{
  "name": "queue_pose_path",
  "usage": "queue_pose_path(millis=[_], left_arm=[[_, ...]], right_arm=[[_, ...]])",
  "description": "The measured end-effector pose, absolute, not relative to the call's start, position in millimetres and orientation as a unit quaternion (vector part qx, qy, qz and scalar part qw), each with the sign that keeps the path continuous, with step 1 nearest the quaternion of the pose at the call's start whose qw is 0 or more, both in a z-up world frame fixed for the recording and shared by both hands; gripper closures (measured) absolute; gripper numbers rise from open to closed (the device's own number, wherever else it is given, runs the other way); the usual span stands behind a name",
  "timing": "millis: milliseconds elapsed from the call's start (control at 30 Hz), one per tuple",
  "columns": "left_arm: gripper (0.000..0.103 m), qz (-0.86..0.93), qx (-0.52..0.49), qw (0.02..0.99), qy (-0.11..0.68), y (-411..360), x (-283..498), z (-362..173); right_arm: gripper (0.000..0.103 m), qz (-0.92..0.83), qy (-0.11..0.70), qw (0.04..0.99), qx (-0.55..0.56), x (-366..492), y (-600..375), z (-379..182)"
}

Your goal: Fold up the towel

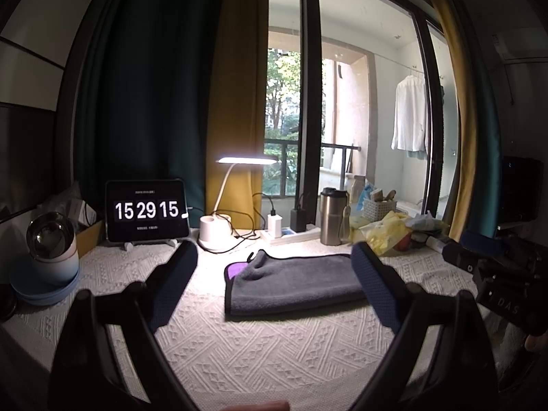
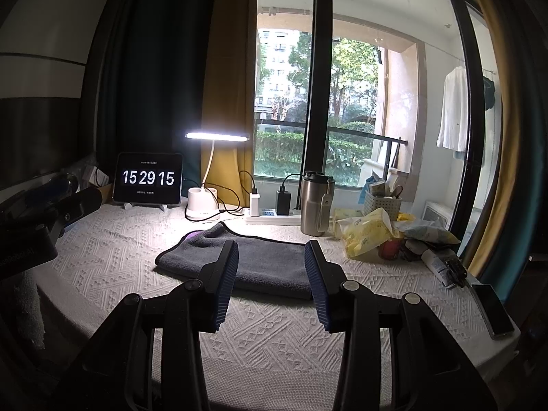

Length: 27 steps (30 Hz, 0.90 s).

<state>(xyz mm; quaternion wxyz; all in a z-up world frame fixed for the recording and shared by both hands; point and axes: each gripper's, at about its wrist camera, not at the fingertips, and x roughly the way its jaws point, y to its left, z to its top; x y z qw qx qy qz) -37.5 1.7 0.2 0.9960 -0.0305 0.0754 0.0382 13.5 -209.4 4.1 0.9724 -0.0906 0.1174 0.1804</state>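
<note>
A grey towel [image 2: 239, 257] with dark edging lies folded on the white textured cloth covering the bench [image 2: 274, 335], roughly at its middle. One back corner of the towel is turned up, showing a purple underside [image 1: 236, 269]. Nothing is touching the towel.

The left tongs [image 1: 274, 267] hover above the bench in front of the towel, their blue-padded fingers spread wide apart and holding nothing. The right tongs [image 2: 271, 263] hover likewise on the near side of the towel, fingers apart and empty.

Behind the towel, along the window, stand a lit white desk lamp [image 2: 205, 202], a tablet [image 2: 148, 178] showing 15 29 15, a power strip [image 2: 270, 217] with two chargers plugged in, and a steel tumbler [image 2: 315, 203]. To the right of the tumbler sit a small white basket [image 2: 382, 202] and a heap of yellow packets [image 2: 366, 236]. A phone [image 2: 493, 310] lies near the bench's right edge. At the far left are a steel bowl [image 1: 49, 236] and a blue plate [image 1: 44, 291].
</note>
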Motion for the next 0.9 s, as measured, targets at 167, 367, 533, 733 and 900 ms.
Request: queue_pose_path(millis=[167, 367, 533, 733, 900], left_arm=[[0.011, 0.038, -0.031, 0.996, 0.076, 2.0, -37.4, 0.0], [0.011, 0.039, -0.031, 0.996, 0.075, 2.3, -37.3, -0.1], [0.011, 0.039, -0.030, 0.996, 0.075, 2.3, -37.3, 0.1], [0.011, 0.039, -0.032, 0.996, 0.076, 3.2, -35.9, 0.7], [0.011, 0.040, -0.028, 0.996, 0.071, 2.4, -34.2, 2.3]], right_arm=[[0.061, 0.180, 0.118, 0.972, -0.090, 14.5, -209.0, 3.7], [0.061, 0.180, 0.118, 0.972, -0.091, 14.4, -209.0, 3.8], [0.061, 0.181, 0.118, 0.972, -0.090, 14.3, -208.9, 3.9], [0.061, 0.182, 0.119, 0.972, -0.090, 13.8, -205.9, 3.1], [0.061, 0.187, 0.124, 0.971, -0.086, 15.8, -203.8, 1.2]])
